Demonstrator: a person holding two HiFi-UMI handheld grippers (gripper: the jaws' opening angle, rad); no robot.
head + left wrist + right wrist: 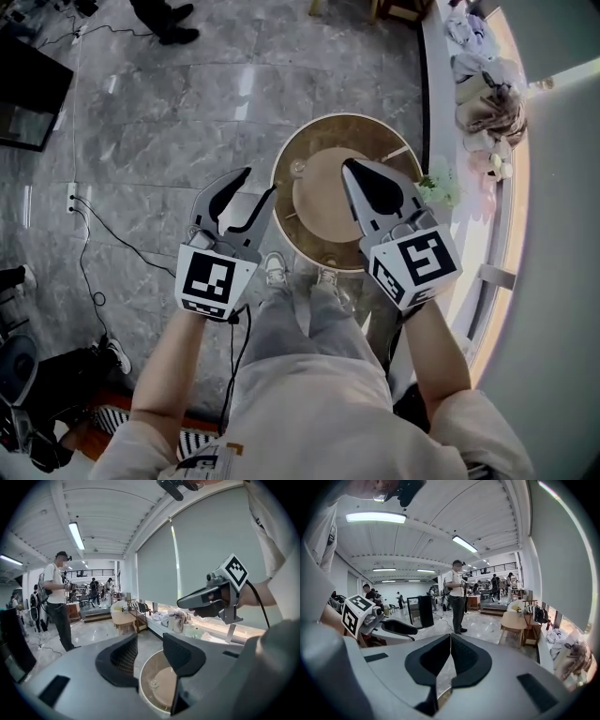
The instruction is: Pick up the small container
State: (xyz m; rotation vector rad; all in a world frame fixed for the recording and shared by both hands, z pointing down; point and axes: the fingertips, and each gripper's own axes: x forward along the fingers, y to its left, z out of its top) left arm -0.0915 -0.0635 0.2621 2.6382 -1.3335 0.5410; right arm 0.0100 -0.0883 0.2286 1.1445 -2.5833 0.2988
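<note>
While both grippers are hanging over the round table, the left gripper is holding its jaws spread and empty, the right gripper is pressing its jaws together, and the small container is sitting by the table's left edge.

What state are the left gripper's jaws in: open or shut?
Open. In the left gripper view, the left gripper has its pads apart, only the round table showing through the gap; nothing is between them.
</note>
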